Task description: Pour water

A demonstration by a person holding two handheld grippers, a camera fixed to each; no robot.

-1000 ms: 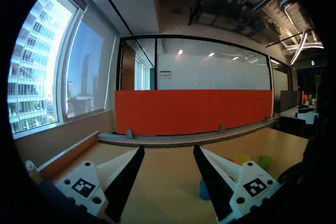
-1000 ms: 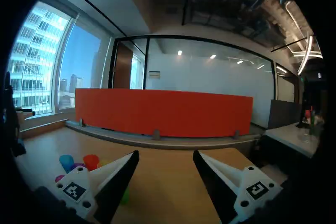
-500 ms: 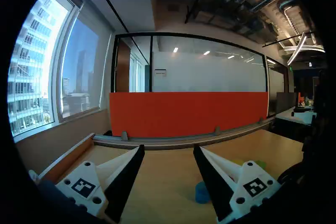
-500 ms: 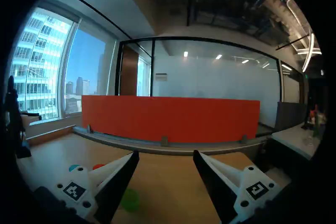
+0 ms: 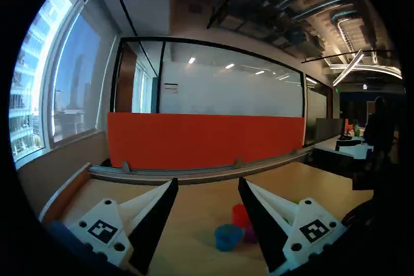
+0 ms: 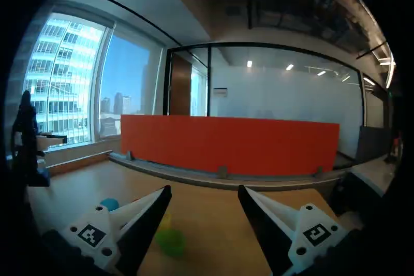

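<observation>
Small coloured cups stand on the wooden table. In the left gripper view a blue cup sits low between the fingers, with a red cup just behind it and a purple one beside the right finger. My left gripper is open and holds nothing. In the right gripper view a green cup lies just right of the left finger, a yellow cup behind it, and a blue cup farther left. My right gripper is open and empty, above the table.
An orange divider panel runs along the table's far edge, with a glass-walled room behind. Tall windows fill the left side. The other gripper, dark, stands at the far left of the right gripper view. A neighbouring desk sits at right.
Both views have swung: in the left gripper view the cups slid from behind the right finger into the gap; in the right gripper view they moved rightward. Both grippers stay open.
</observation>
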